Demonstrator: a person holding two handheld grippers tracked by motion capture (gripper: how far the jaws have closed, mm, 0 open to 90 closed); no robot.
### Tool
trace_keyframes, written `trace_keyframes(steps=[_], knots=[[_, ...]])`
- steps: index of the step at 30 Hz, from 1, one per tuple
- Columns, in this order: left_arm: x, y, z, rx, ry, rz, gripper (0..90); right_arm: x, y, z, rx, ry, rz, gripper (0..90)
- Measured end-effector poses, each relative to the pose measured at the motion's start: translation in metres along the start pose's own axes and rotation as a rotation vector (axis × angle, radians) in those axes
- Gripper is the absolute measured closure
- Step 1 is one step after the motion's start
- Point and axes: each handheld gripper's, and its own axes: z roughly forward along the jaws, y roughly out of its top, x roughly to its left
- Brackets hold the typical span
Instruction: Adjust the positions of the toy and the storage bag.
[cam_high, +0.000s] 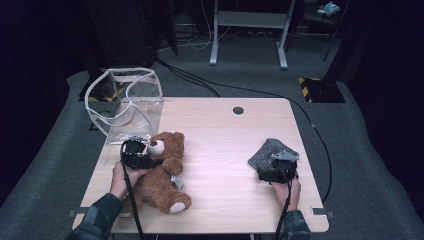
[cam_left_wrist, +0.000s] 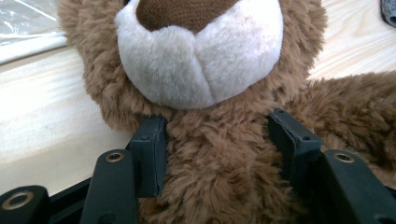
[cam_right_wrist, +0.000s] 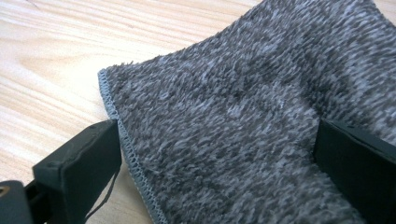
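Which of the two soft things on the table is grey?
The cloth at the right gripper; it lies flat and grey, unlike the brown teddy bear.

A clear plastic bag (cam_high: 125, 102) with white edging stands open at the upper left corner of the wooden bench (cam_high: 220, 150). A round dark hole (cam_high: 238, 110) sits near the bench's far edge. Black cables (cam_high: 200, 85) cross the grey carpet (cam_high: 360, 150) behind.

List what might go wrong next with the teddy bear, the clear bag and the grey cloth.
1. The left tool pinches only soft neck fur on the teddy bear, so the bear may slip or sag when lifted.
2. The clear bag slumps at the table edge; pushing the bear in could shove it off.
3. The right tool straddles the grey cloth with its jaws open, so it could drag the cloth.
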Motion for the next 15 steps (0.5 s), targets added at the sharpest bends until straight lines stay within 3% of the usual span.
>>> trace_keyframes(steps=[4, 11, 15], knots=[[0.000, -0.001, -0.003, -0.020, -0.001, 0.002, 43.8, 0.001, 0.000, 0.000, 0.002, 0.001, -0.002, 0.8], [-0.006, 0.012, -0.017, -0.065, 0.013, 0.022, 27.7, 0.000, 0.000, 0.000, 0.007, 0.004, 0.002, 0.8], [-0.008, 0.021, -0.031, -0.101, 0.018, 0.027, 23.6, 0.000, 0.001, 0.000, 0.012, 0.004, -0.005, 0.7]])
